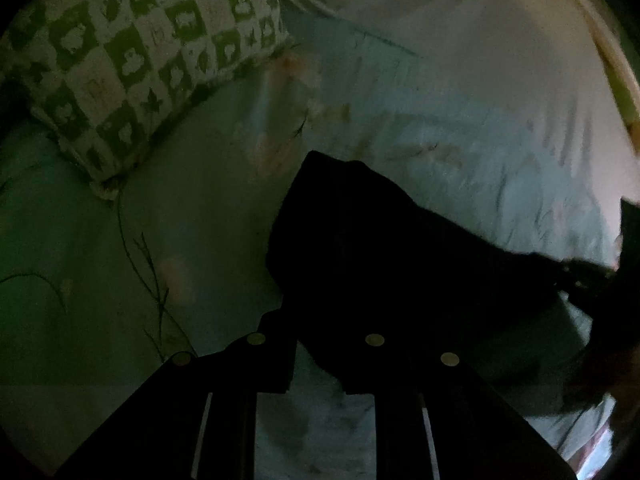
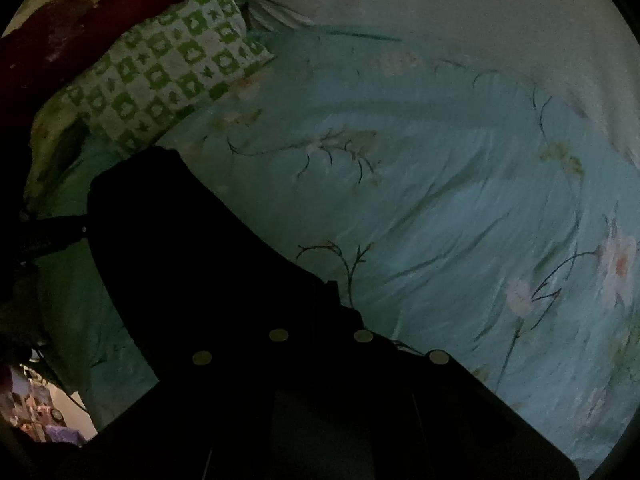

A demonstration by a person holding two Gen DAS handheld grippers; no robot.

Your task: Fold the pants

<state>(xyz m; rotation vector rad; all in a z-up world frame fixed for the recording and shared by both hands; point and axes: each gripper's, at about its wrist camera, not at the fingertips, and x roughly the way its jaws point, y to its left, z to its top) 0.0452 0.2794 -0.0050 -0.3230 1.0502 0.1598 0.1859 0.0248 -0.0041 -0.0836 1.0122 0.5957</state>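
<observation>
Pinching black cloth, the left gripper [image 1: 332,320] has its fingers narrowed on one end of the pants [image 1: 384,248]; the right gripper [image 2: 324,320] is clamped tight on the other. Between them the dark pants hang stretched above the bed [image 2: 440,200], long axis running hand to hand, the pillow [image 1: 132,60] beyond.

We see a bed [image 2: 460,184] spread with a pale turquoise sheet printed with thin dark stems and pinkish-white flowers, its cloth lightly rippled. On it, toward the upper left in both wrist views, lies a pillow [image 1: 136,64] checked in green and white, one corner pointing out over the sheet. The black pants [image 1: 380,248] reach down to the sheet, though in this dim light we cannot tell how much of them rests on it.
</observation>
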